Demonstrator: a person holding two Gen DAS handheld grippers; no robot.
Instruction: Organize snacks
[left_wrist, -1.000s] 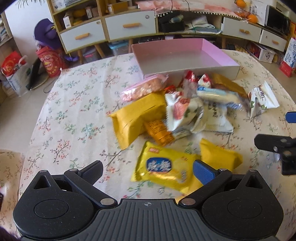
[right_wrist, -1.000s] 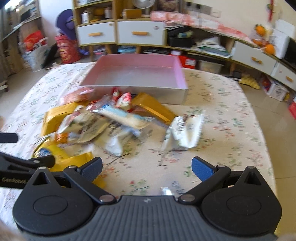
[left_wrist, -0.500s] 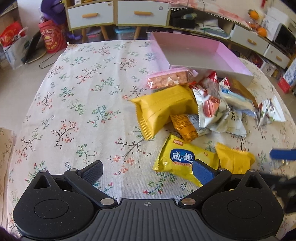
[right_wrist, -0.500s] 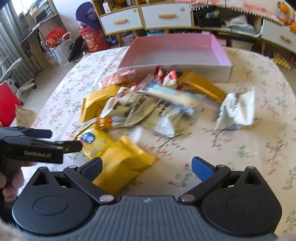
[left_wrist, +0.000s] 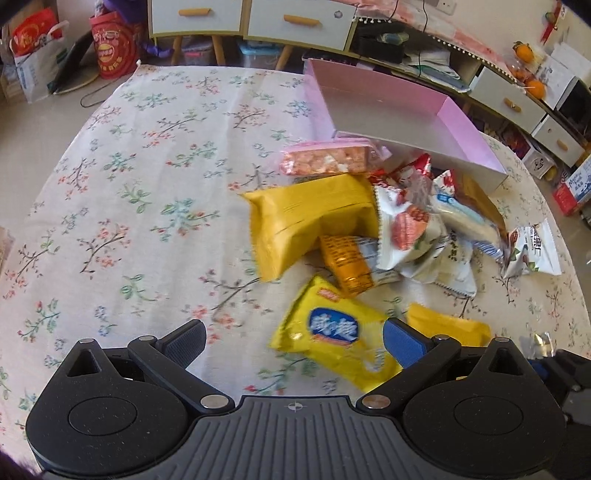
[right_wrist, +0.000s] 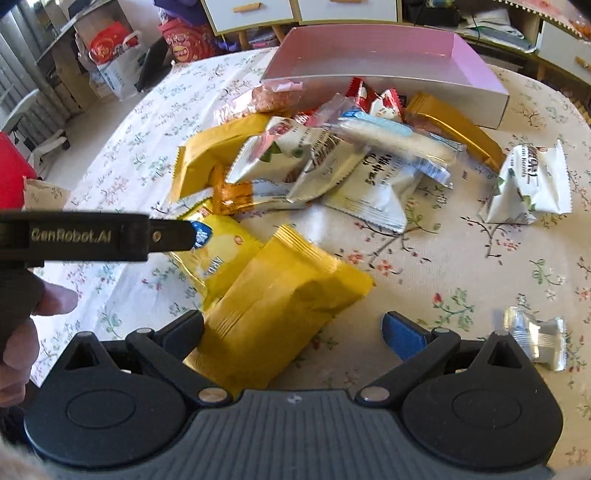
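on the flowered tablecloth the left gripper hangs with its jaws spread wide and nothing between the pads; the yellow packet with the blue label lies under the gap, toward the blue right-hand finger, which overlaps its edge in this view, though contact cannot be told. beyond it lies the heap of snacks, a large yellow bag at its left side and a pink packet just before the pink tray, which holds nothing visible. a white packet lies apart to the right. in the right view, the right gripper is likewise wide open and empty; a plain yellow bag lies between its jaws, close against the black left finger, the blue finger well clear of it. a small silver wrapper lies just right of that finger.
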